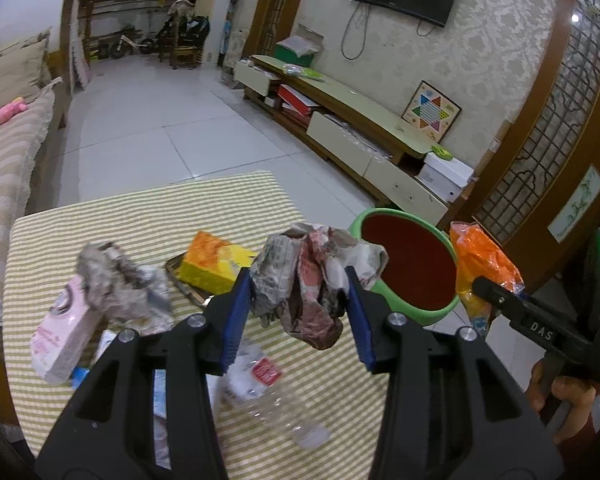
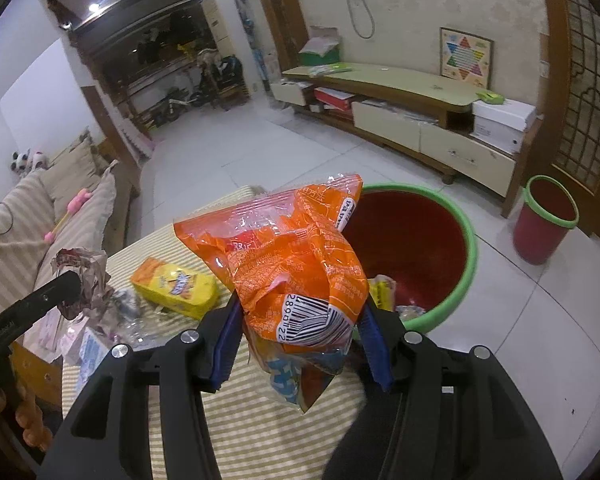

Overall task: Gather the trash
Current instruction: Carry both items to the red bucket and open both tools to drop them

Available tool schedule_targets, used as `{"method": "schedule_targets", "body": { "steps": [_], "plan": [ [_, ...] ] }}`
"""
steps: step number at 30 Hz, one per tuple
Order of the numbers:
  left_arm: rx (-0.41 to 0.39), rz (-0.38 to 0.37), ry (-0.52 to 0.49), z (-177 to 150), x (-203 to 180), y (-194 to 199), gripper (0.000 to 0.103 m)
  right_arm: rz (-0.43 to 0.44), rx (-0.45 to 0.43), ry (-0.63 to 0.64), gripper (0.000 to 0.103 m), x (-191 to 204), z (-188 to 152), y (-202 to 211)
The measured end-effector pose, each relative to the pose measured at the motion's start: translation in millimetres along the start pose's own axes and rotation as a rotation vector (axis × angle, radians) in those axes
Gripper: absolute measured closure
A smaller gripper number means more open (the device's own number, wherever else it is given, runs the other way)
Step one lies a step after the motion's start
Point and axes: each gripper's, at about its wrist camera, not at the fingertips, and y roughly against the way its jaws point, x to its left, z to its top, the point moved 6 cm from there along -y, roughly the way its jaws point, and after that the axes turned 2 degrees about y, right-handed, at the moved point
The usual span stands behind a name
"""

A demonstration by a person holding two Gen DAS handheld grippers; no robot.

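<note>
My left gripper (image 1: 298, 292) is shut on a crumpled newspaper wad (image 1: 312, 268), held above the striped table (image 1: 140, 216) just left of the red bin with a green rim (image 1: 412, 264). My right gripper (image 2: 300, 320) is shut on an orange snack bag (image 2: 292, 256), held beside the same bin (image 2: 416, 248), which has some scraps at its bottom. The orange bag (image 1: 480, 264) and the right gripper's finger (image 1: 496, 292) show at the right of the left wrist view. On the table lie a yellow box (image 1: 212, 260), another paper wad (image 1: 116, 280), a pink carton (image 1: 64, 340) and a clear plastic bottle (image 1: 276, 400).
A second red bin (image 2: 544, 220) stands on the tiled floor by a wooden screen. A low TV cabinet (image 2: 400, 92) runs along the far wall. A sofa (image 1: 8, 160) lies left of the table. A person's hand (image 1: 564, 404) holds the right gripper.
</note>
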Motion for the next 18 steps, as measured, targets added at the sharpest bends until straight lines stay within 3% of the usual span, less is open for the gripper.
{"method": "schedule_targets", "body": {
  "steps": [11,18],
  "plan": [
    [0.059,-0.085,-0.045,2,-46,-52,0.059,-0.100,-0.002,-0.044,0.051,-68,17,-2],
    [0.133,-0.152,-0.040,2,-74,-97,0.059,-0.083,0.031,-0.092,0.050,-97,30,-23]
  ]
}}
